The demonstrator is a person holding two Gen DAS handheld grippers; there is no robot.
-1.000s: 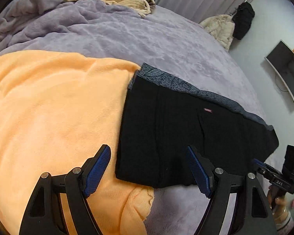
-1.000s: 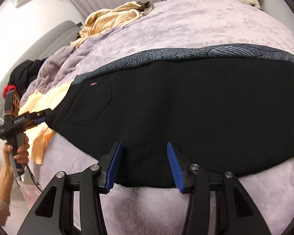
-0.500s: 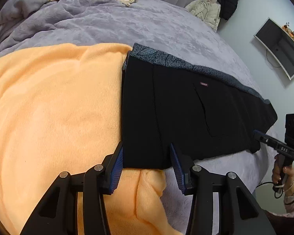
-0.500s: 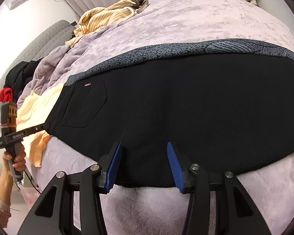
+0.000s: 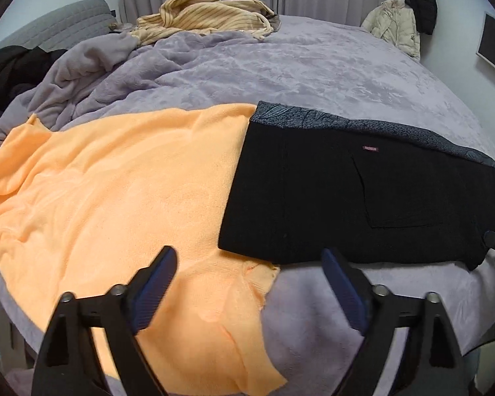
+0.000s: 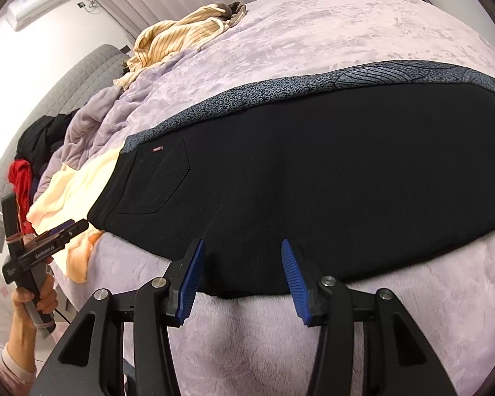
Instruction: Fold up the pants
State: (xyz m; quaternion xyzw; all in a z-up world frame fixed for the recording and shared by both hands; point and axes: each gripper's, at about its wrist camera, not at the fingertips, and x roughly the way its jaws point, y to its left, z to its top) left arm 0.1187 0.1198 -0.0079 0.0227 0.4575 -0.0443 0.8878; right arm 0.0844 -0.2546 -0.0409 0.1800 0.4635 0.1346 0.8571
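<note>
The black pants (image 5: 363, 198) lie folded lengthwise and flat on the purple bed, with a grey patterned inner strip along the far edge and a back pocket (image 6: 161, 178) facing up. My left gripper (image 5: 249, 252) hovers just short of the pants' near waist corner. Its jaws are opening wide, and only the orange cloth (image 5: 115, 198) and the bedcover show between them. My right gripper (image 6: 242, 243) stands half open over the pants' near edge, which lies flat between its fingers and is not pinched. The left gripper (image 6: 49, 241) also shows in the right wrist view, held by a hand (image 6: 33, 300).
The orange cloth is spread under the pants' waist end. A striped beige garment (image 5: 208, 13) lies at the far side of the bed (image 5: 313, 66). Dark and red clothes (image 6: 23, 178) are piled by the grey headboard. A pale jacket (image 5: 396, 23) hangs on the wall.
My left gripper narrowed its jaws at the pants' waist corner, then spread them wide and drew back and up from it. The right gripper has stayed where it was.
</note>
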